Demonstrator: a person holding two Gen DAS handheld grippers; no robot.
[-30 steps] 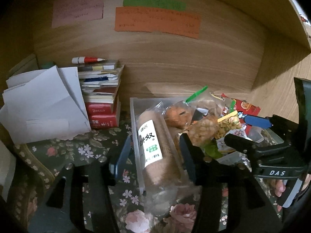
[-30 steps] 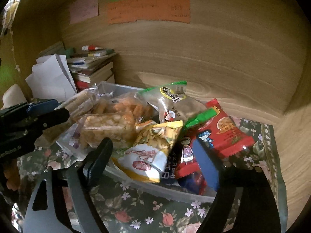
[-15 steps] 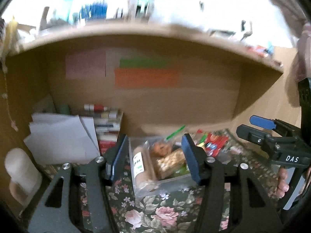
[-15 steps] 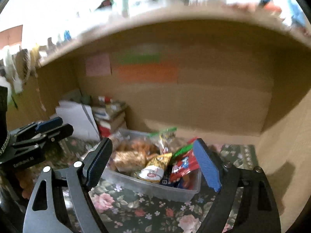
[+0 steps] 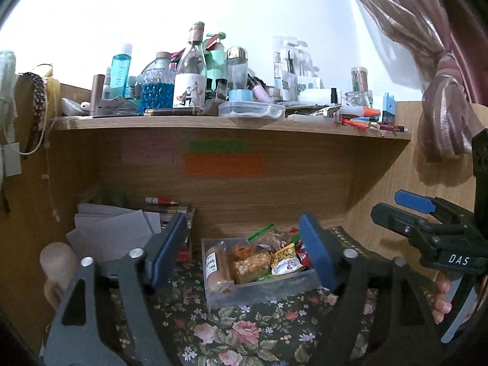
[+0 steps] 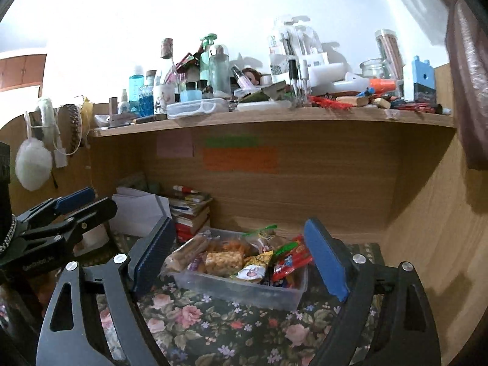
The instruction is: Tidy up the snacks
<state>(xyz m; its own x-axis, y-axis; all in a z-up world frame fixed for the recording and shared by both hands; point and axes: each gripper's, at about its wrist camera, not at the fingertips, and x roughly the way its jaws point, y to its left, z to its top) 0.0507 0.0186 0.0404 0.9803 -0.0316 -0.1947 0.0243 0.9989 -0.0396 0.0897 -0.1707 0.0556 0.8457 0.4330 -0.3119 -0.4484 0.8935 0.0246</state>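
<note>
Left gripper: blue-padded fingers spread wide, nothing between them, held back from the clear snack bin.
Right gripper: fingers likewise spread and bare, framing the bin from its side.
Snack bin: sits on the floral cloth of the worktop, under the wooden shelf, packed with snack packets.
Left view only: a long labelled biscuit roll lies along the bin's left wall beside a puffed-grain bar; the person's fingertips show under the right gripper's handle.
Right view only: red packets overhang the bin's right end; a white puff hangs on the left side panel.
Surroundings: stacked books and loose white papers stand left of the bin; orange note and green note on the back panel.
In the way: each view's own fingers hide the bin's flanks; bottles crowd the shelf top.
</note>
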